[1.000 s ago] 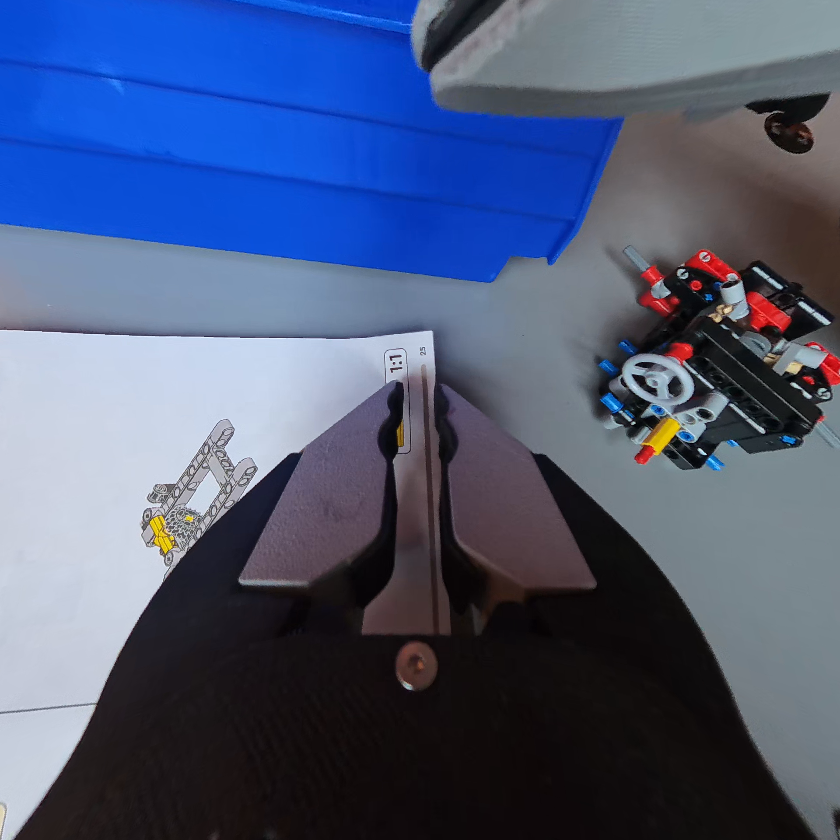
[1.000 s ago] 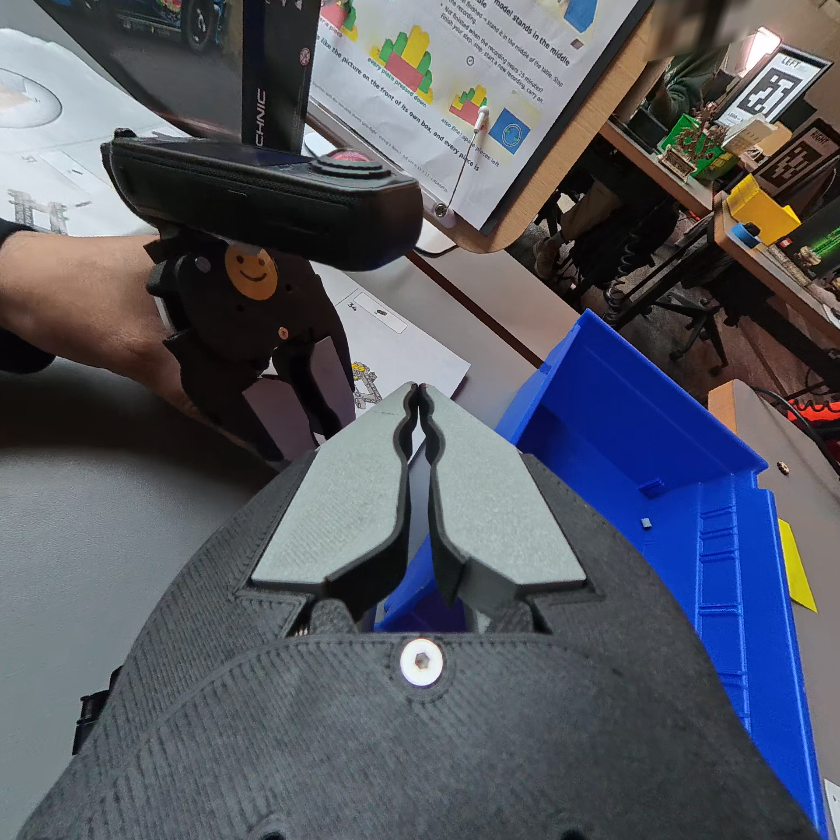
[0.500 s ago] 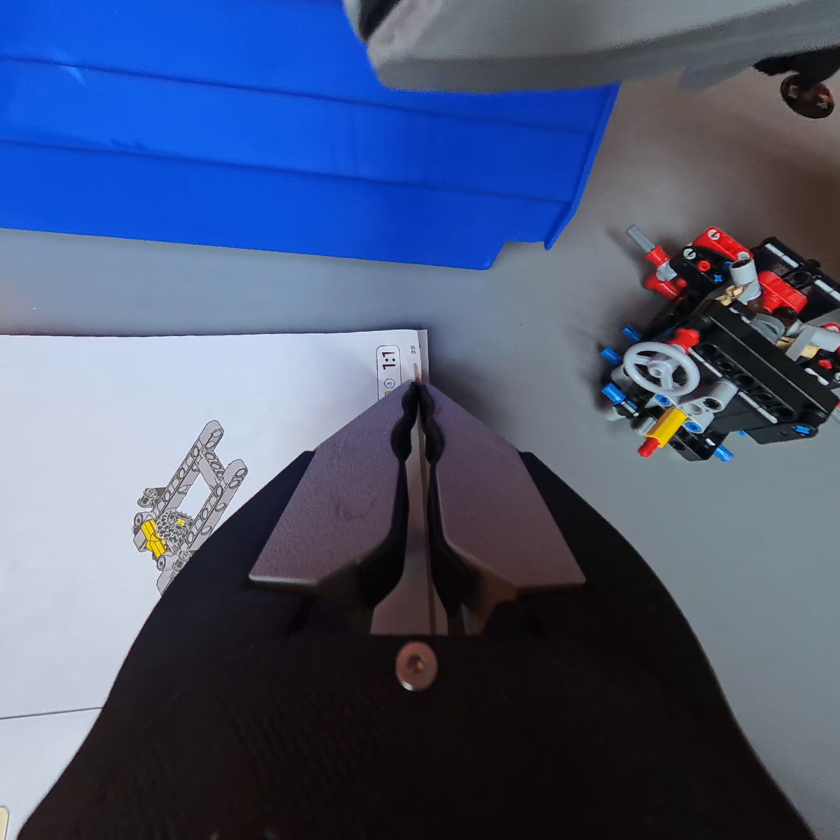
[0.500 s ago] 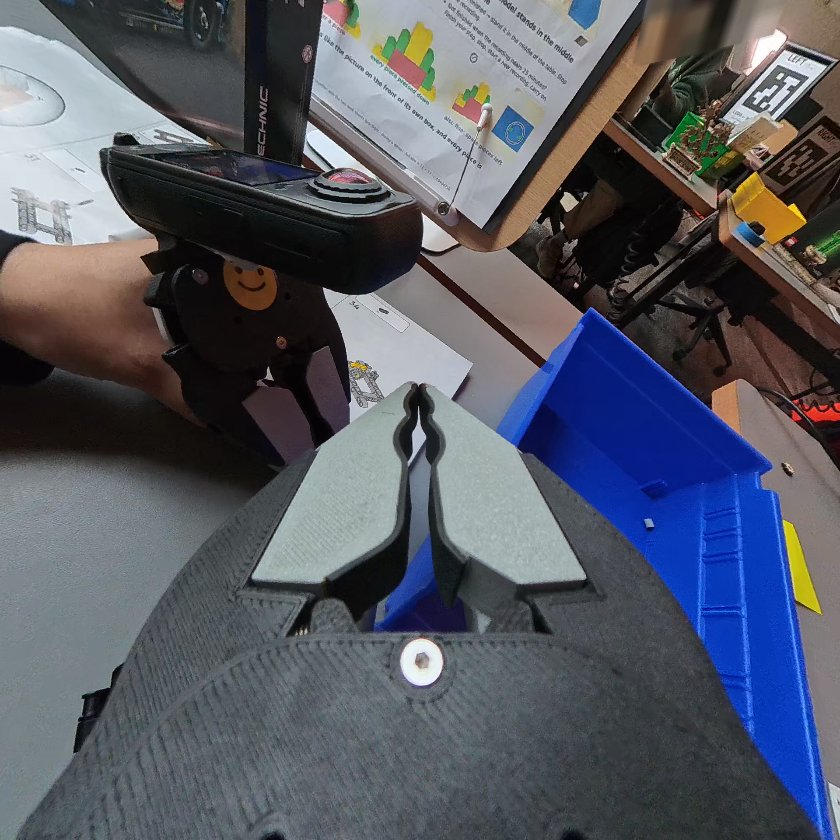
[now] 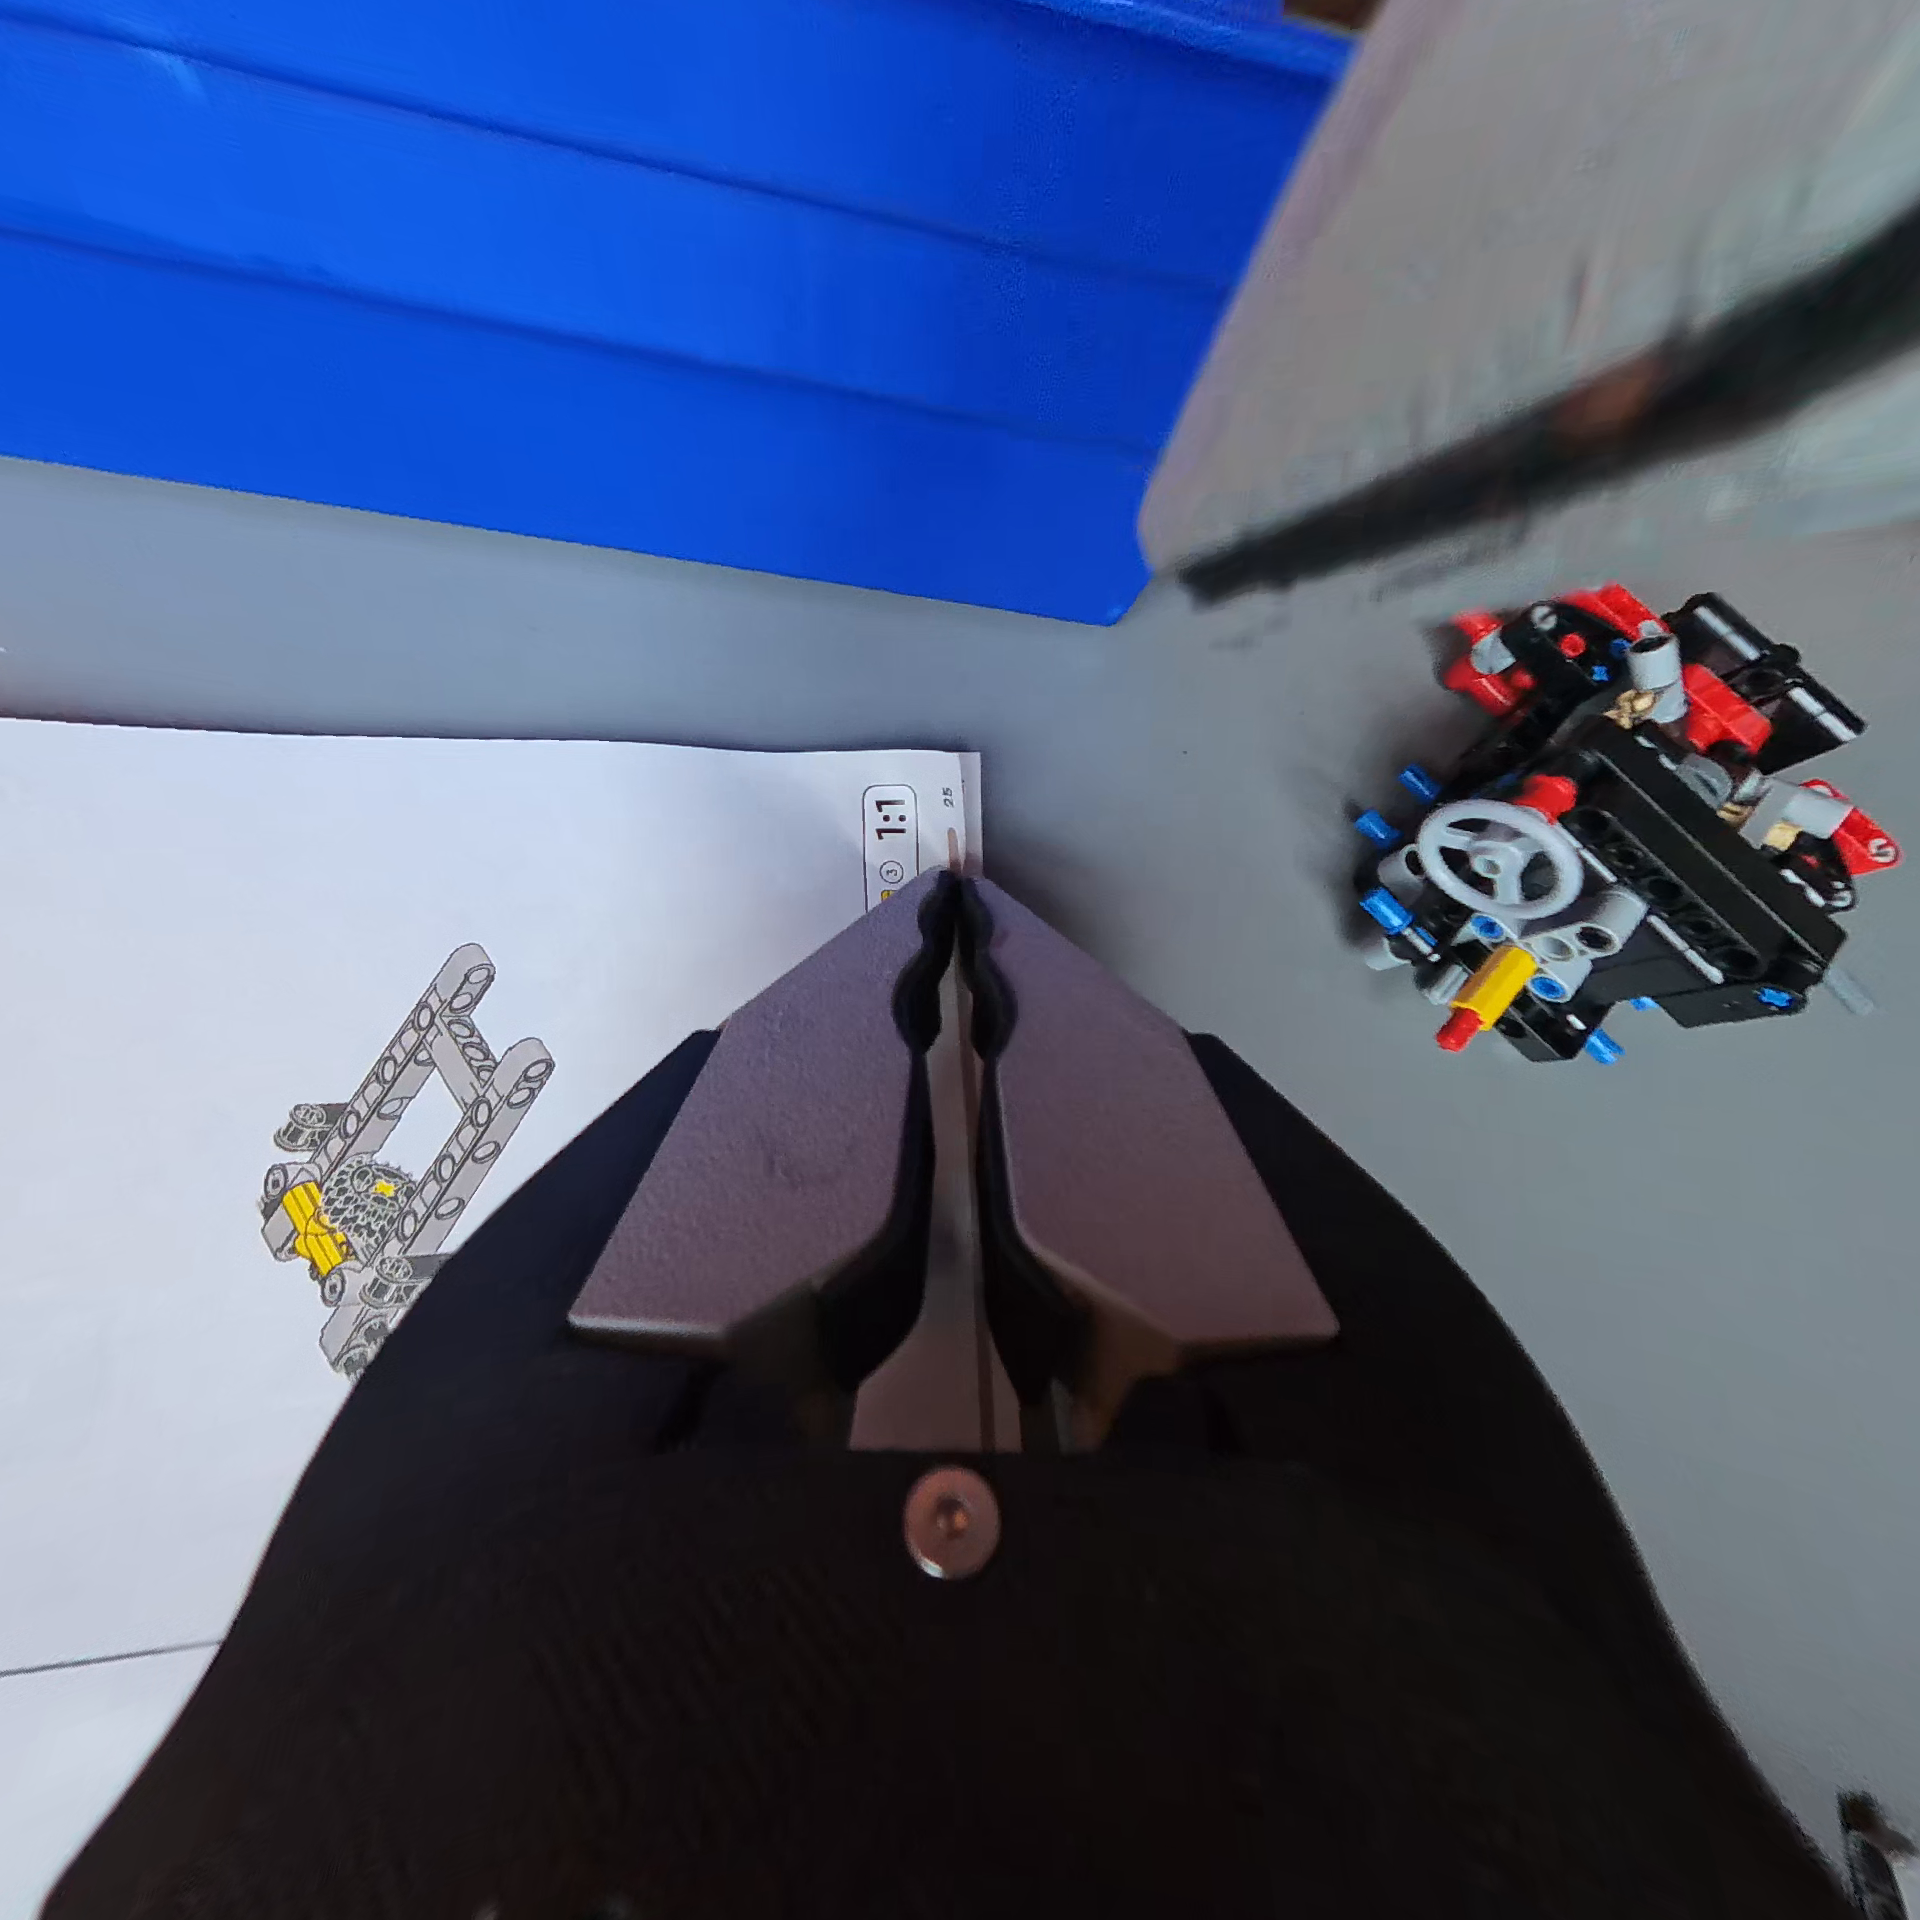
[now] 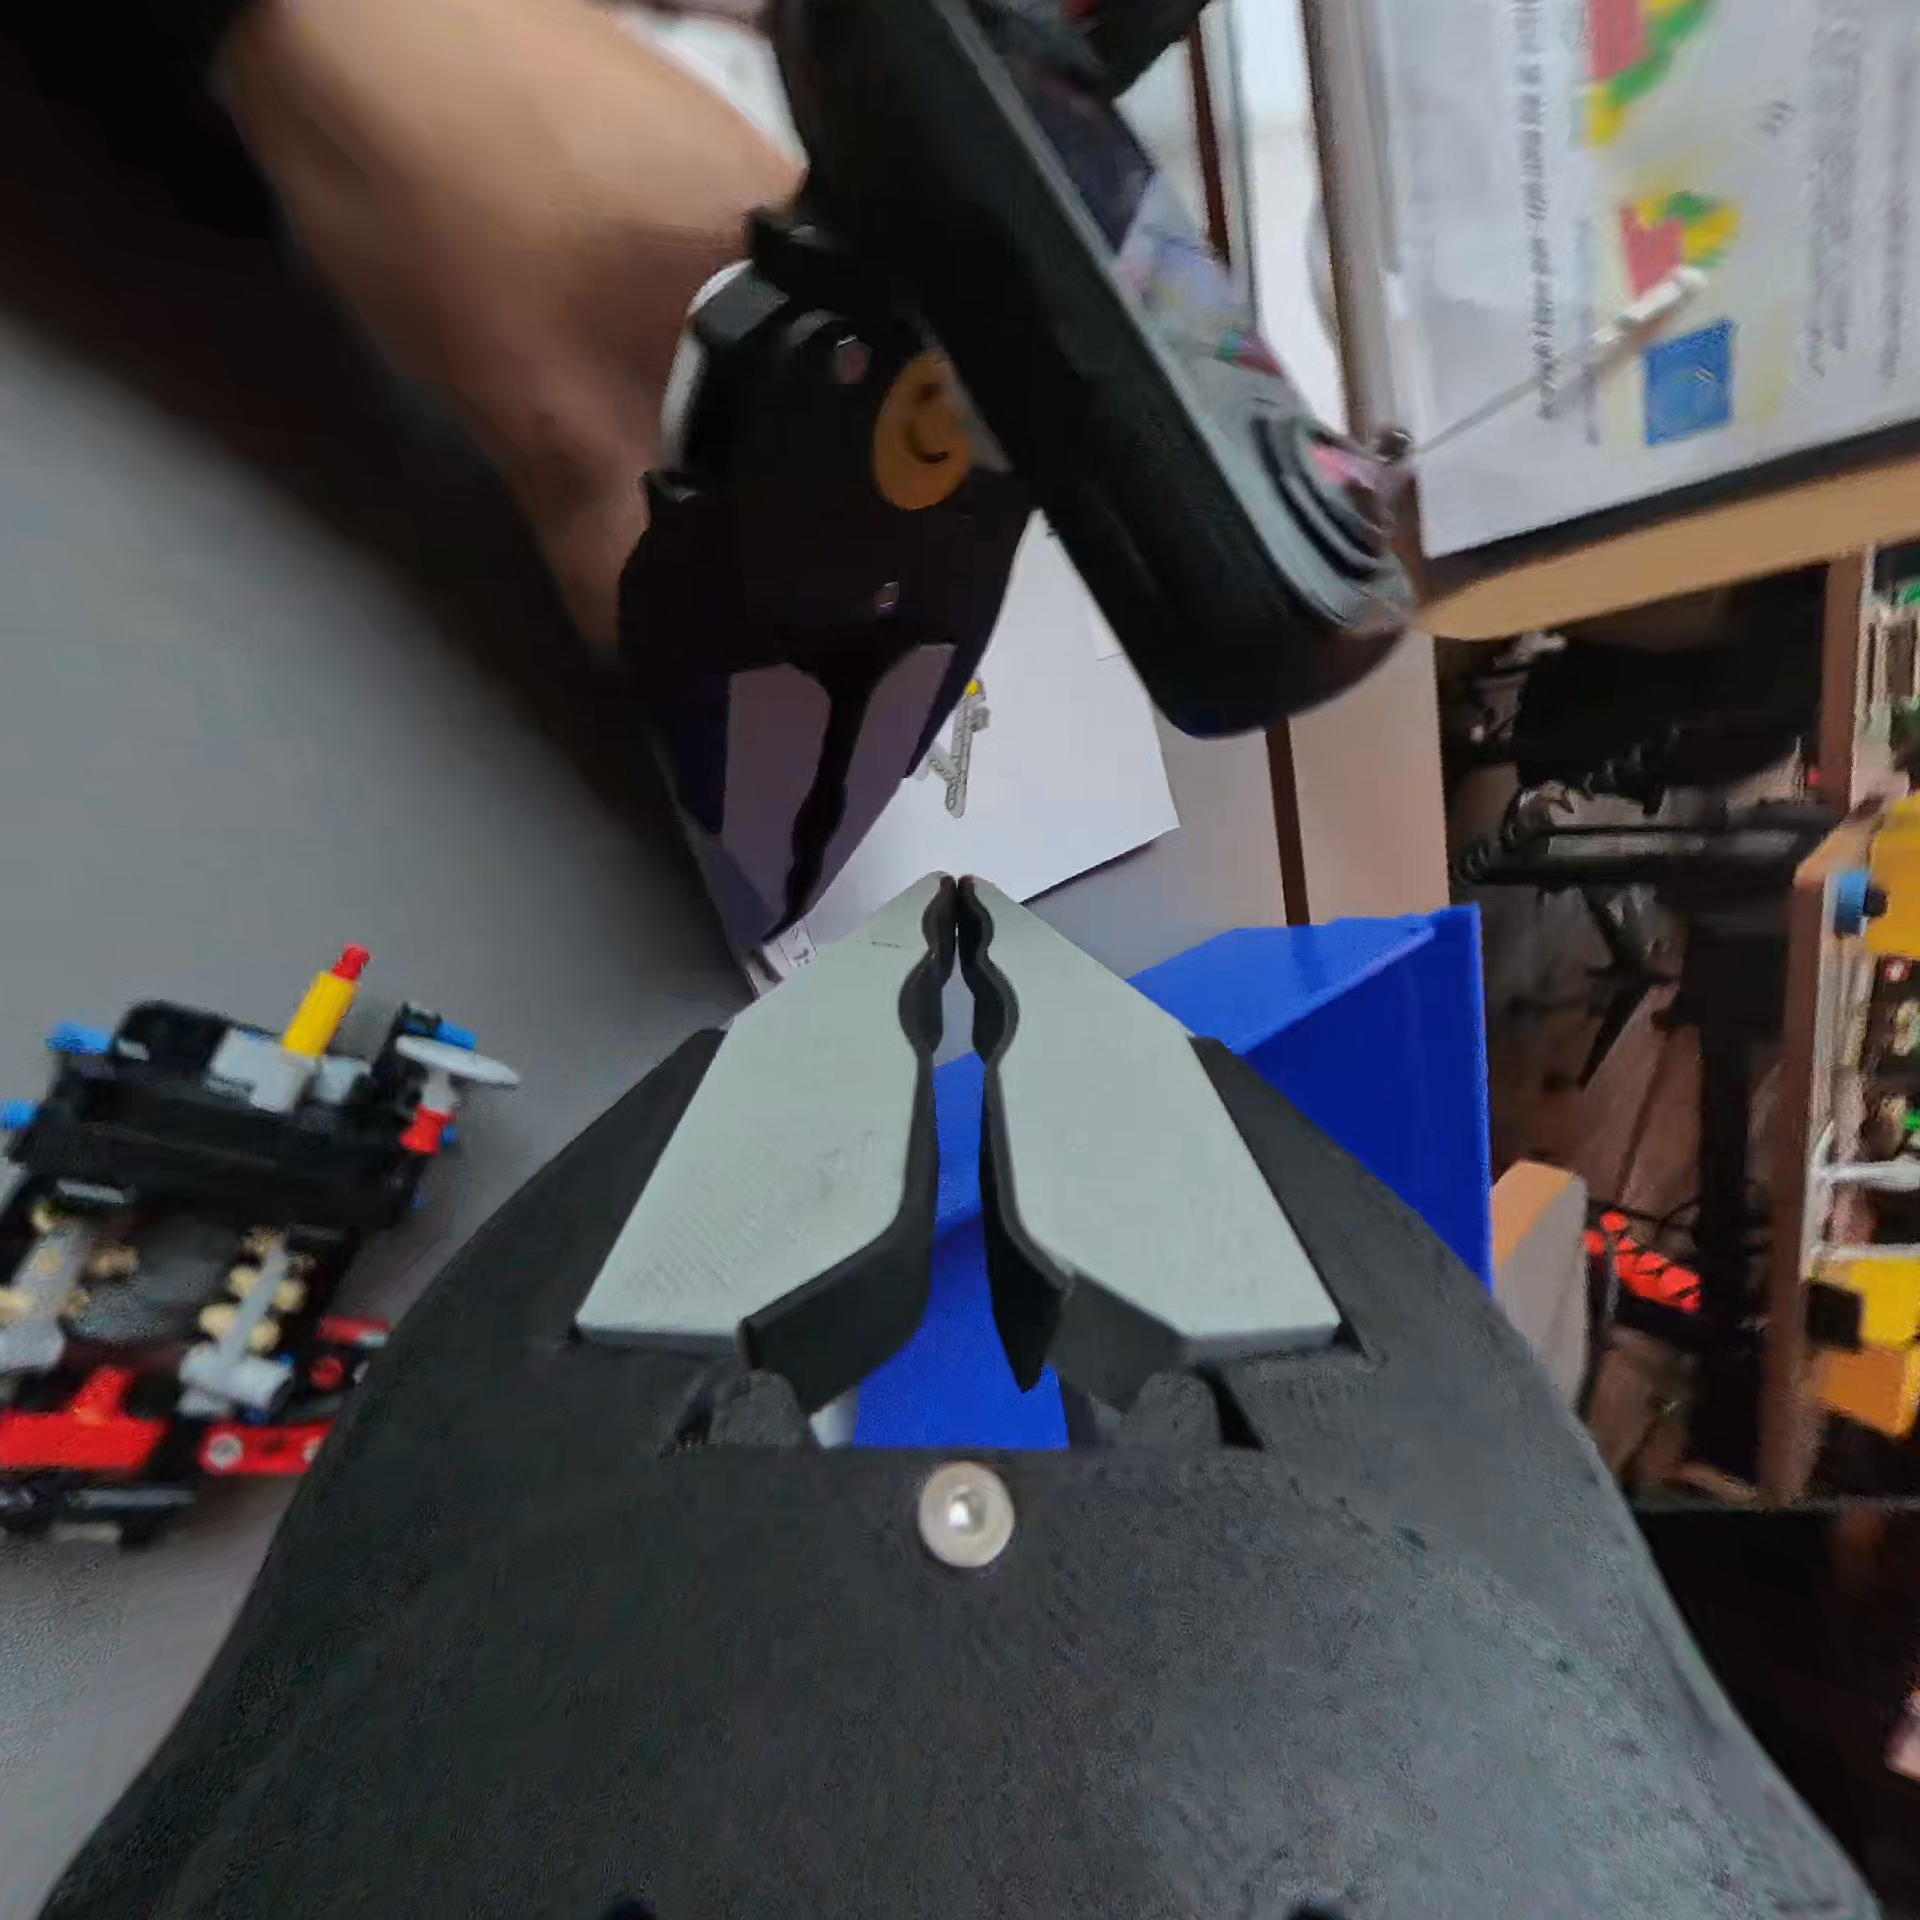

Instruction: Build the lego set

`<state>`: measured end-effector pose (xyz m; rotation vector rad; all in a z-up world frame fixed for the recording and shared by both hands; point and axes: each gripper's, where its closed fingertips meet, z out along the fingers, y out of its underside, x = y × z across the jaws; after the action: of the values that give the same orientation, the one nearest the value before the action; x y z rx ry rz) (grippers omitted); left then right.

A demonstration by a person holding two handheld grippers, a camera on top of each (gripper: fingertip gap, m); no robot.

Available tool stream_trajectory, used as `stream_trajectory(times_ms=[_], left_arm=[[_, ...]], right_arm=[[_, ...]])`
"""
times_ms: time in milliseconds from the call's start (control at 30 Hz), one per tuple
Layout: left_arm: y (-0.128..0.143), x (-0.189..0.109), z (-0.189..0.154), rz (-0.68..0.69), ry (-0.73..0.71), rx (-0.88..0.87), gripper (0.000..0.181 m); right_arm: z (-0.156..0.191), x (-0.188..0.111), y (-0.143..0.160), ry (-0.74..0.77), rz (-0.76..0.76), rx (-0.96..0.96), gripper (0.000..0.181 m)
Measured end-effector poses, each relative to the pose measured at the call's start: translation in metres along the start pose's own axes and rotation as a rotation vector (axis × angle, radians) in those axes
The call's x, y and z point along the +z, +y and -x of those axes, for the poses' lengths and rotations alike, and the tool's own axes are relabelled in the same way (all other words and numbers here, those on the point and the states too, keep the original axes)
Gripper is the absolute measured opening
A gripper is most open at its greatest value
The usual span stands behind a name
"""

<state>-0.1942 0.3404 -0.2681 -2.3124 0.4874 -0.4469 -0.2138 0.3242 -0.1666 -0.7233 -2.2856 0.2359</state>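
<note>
Left hand-held gripper (image 5: 954,883) closed up since before; right hand-held gripper (image 6: 956,883) swung toward lego model (image 6: 197,1226)

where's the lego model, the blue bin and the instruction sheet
lego model (image 5: 1621,831), left wrist view, on its black beam beside the grey steering wheel
blue bin (image 5: 623,312), left wrist view, on its ribbed side wall
instruction sheet (image 5: 312,862), left wrist view, on blank white paper above the printed drawing

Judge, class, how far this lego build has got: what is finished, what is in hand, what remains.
Done: a partly built black and red lego chassis with a grey steering wheel stands on the grey table. In hand: nothing; the left claw, over the instruction sheet's corner, and the right claw are both shut and empty. Left: fetching parts, probably from the blue bin, and building on.
</note>
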Motion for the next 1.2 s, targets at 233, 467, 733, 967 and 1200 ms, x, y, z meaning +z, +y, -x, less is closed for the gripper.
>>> stream_trajectory(times_ms=[233, 467, 733, 967, 1200], left_arm=[[0.001, -0.006, 0.006, -0.017, 0.005, -0.078, 0.000], [0.006, -0.016, 0.016, -0.034, -0.003, -0.108, 0.000], [0.010, -0.016, 0.018, -0.018, -0.009, -0.104, 0.000], [0.010, -0.016, 0.018, -0.021, 0.010, -0.126, 0.000], [0.010, -0.016, 0.018, -0.022, 0.011, -0.128, 0.000]], right_arm=[[0.020, 0.027, 0.023, -0.251, 0.160, -0.190, 0.011], [0.029, 0.045, 0.043, -0.295, 0.311, -0.310, 0.009], [0.043, 0.051, 0.054, -0.394, 0.424, -0.396, 0.012], [0.053, 0.061, 0.058, -0.416, 0.430, -0.384, 0.014], [0.055, 0.063, 0.055, -0.424, 0.397, -0.347, 0.012]])
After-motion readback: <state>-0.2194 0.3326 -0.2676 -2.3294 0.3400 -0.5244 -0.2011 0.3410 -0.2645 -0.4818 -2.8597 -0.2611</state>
